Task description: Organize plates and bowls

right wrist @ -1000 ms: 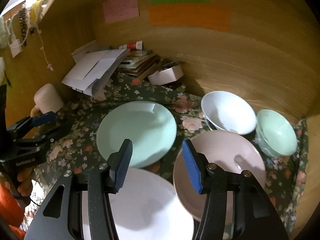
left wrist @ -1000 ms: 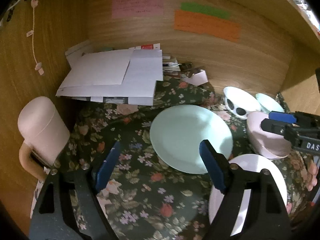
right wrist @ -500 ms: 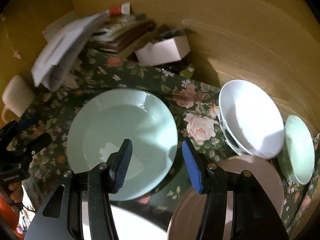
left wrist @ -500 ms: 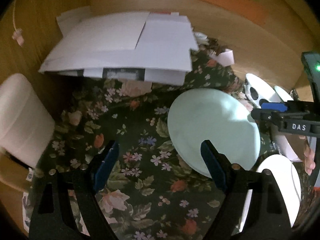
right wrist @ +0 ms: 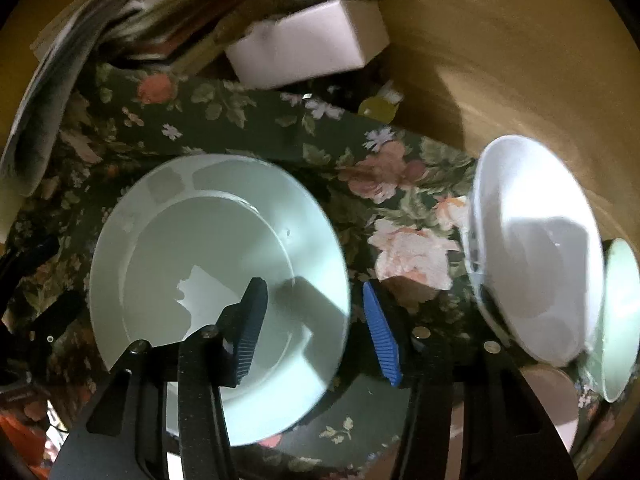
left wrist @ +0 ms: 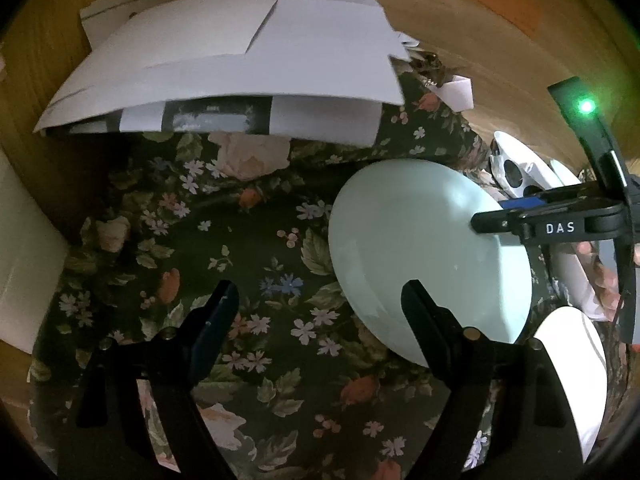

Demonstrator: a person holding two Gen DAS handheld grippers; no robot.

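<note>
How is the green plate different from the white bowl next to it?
The mint green plate is pale green; the white bowl is white. The plate is flat and shallow, while the bowl is deep with tall sides. The right gripper is open with the plate's rim between its fingers, but nothing touches the bowl. Both are round, have nothing in them and sit on the flowery cloth.

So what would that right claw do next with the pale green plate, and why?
Probably ease forward and close on the plate's rim. The right gripper is open, its fingers straddling the near right edge of the green plate, which lies flat on the floral cloth, not yet gripped.
</note>
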